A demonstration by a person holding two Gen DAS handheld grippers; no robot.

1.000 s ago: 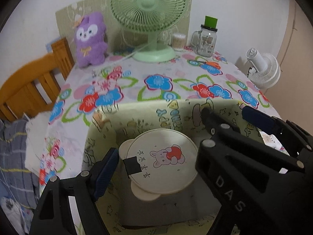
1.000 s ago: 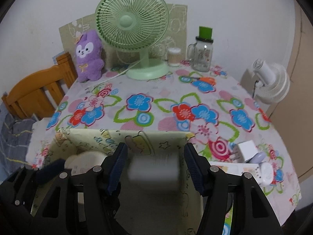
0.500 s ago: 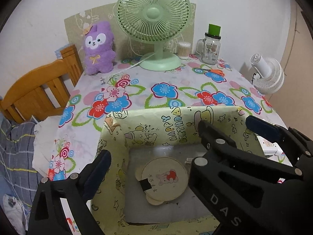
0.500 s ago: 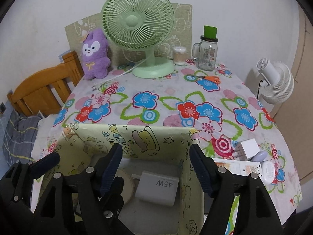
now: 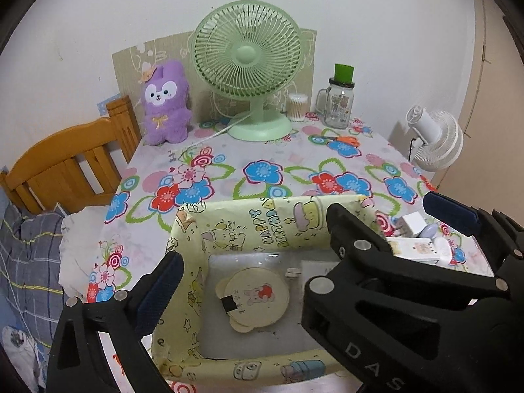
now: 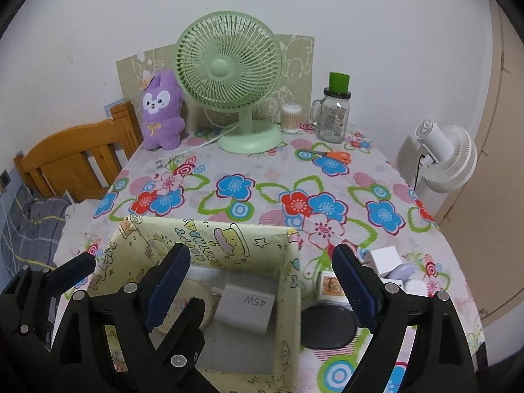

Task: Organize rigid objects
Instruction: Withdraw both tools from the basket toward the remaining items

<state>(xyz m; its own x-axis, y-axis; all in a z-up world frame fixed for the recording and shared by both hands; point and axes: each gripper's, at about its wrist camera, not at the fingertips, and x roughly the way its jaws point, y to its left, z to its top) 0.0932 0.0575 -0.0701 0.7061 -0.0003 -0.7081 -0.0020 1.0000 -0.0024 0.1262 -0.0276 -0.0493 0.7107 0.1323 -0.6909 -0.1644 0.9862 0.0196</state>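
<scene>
A yellow cartoon-print box [image 5: 229, 229] [image 6: 229, 239] sits at the table's near edge. Inside lie a round bear-shaped mirror [image 5: 253, 298] and a white 45W charger [image 6: 245, 304]. My left gripper [image 5: 249, 278] is open and empty above the box. My right gripper [image 6: 262, 281] is open and empty above the box's right wall. Right of the box lie a black round disc [image 6: 327, 327], a small printed box [image 6: 332, 288], a white cube adapter [image 6: 386, 260] and a lilac item [image 6: 402, 271].
A green desk fan [image 6: 229, 75], a purple plush [image 6: 160, 111], a cotton-swab jar [image 6: 291, 118] and a glass mug jar [image 6: 334, 118] stand at the back. Orange scissors [image 6: 334, 155] lie nearby. A white fan [image 6: 448, 157] stands right, a wooden chair [image 6: 75, 160] left.
Both grippers have risen and pulled back from the box. The mirror and the charger, let go, now lie on the box floor.
</scene>
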